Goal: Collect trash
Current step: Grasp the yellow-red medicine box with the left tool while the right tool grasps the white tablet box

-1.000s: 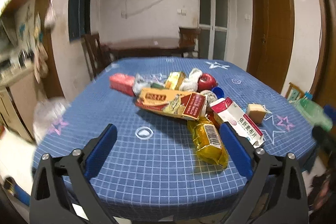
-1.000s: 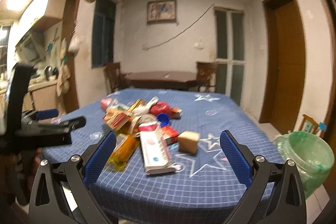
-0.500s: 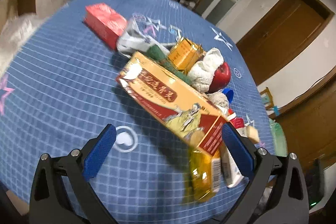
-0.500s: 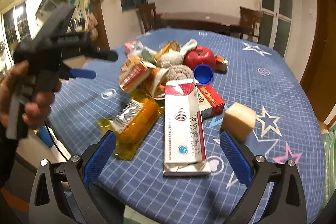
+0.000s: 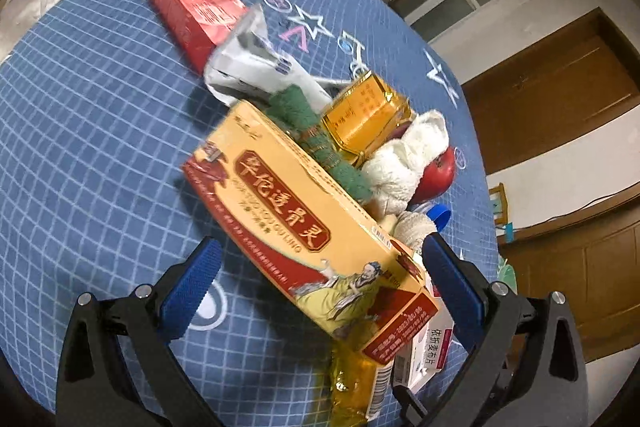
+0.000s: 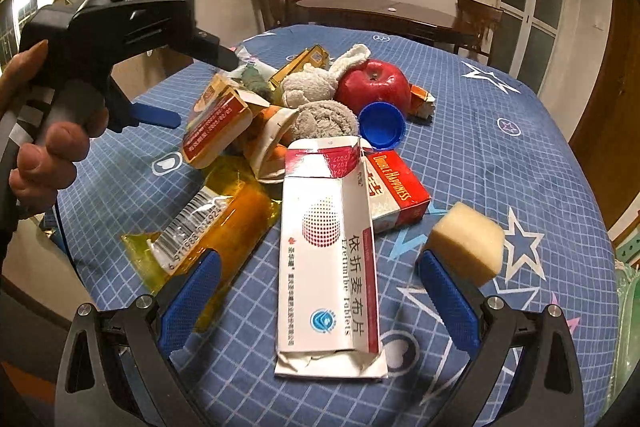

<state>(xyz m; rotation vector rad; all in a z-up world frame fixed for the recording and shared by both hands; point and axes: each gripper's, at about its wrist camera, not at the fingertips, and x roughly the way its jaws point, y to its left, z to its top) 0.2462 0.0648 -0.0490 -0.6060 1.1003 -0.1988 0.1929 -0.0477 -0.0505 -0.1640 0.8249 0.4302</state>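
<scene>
Both tongs, left and right, spread wide; yellow box hides the pile behind.

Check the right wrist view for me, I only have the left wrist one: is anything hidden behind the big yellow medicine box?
Observer: Yes, a red Double Happiness cigarette pack lies right beside the white tablet box, near the blue cap.
Operator: Anything apart from the pile?
Observer: A yellow sponge block sits alone on the tablecloth, right of the tablet box.
Operator: And the right gripper?
Observer: The right gripper is open, with the tablet box between its fingers.
</scene>
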